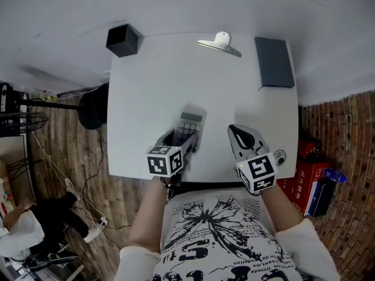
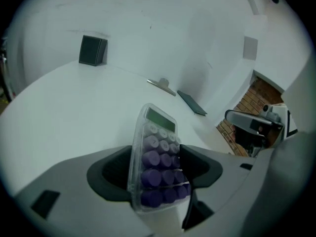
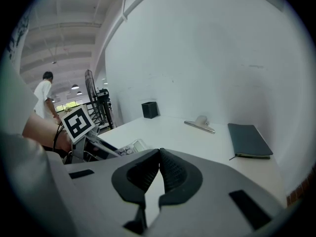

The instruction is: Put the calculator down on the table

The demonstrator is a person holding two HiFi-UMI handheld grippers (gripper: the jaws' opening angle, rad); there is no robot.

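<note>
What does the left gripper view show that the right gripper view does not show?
Only the left gripper view: the left gripper's jaws spread wide, with the calculator's purple keys between them.
Only the right gripper view: the right gripper's jaws closed on nothing, and a person in white far behind.
Both: the white table, black box, metal clip, dark notebook and a side glimpse of the other gripper. The right gripper view catches only a corner of the calculator.
</note>
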